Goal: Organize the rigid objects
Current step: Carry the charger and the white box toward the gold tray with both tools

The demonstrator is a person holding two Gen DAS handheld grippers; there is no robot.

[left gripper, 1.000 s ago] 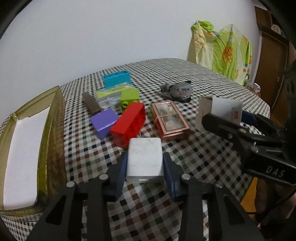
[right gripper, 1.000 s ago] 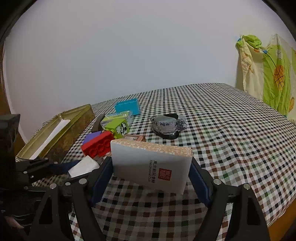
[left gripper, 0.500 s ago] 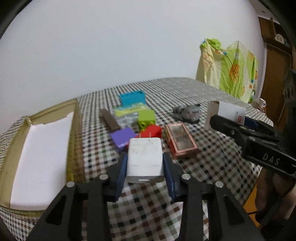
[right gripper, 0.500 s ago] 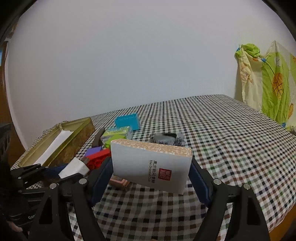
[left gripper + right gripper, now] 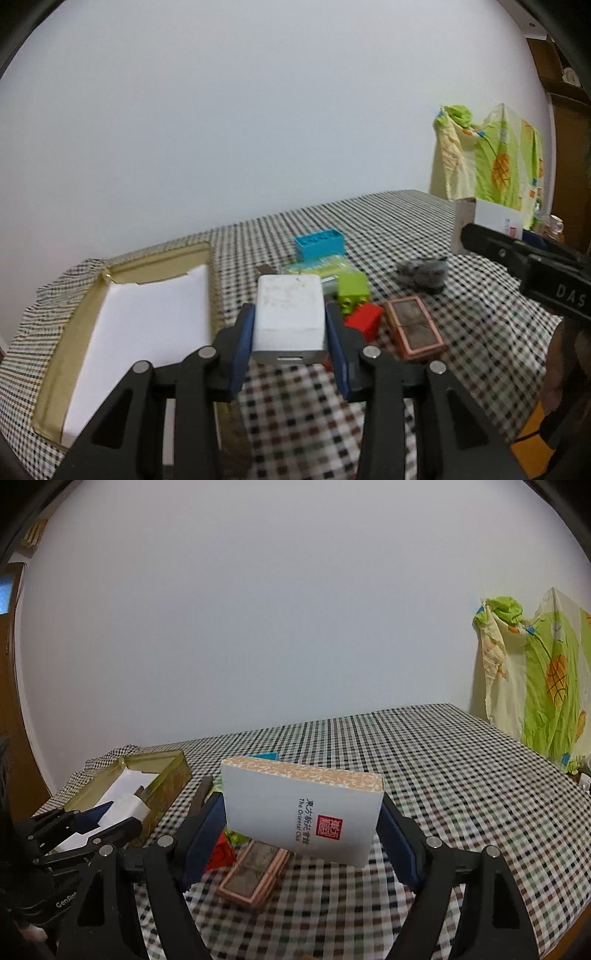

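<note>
My left gripper (image 5: pixel 290 343) is shut on a white charger block (image 5: pixel 288 314), held in the air above the table, just right of the open gold tin (image 5: pixel 88 314) with its white lining. My right gripper (image 5: pixel 303 834) is shut on a white box with an orange patterned top (image 5: pixel 303 808), held above the pile. On the checked cloth lie a red brick (image 5: pixel 365 319), a green brick (image 5: pixel 352 291), a blue brick (image 5: pixel 319 245) and a pink framed case (image 5: pixel 415 328). The right gripper with its box shows at the right in the left wrist view (image 5: pixel 491 225).
A grey lump (image 5: pixel 424 273) sits right of the bricks. A clear box with a green label (image 5: pixel 317 267) and a brown bar (image 5: pixel 199 794) lie by the tin. A green-yellow cloth (image 5: pixel 535 686) hangs at the far right. The table edge is close in front.
Both grippers have risen with their loads. The left gripper has moved left toward the gold tin, which now fills more of its view. The pile on the table has not moved.
</note>
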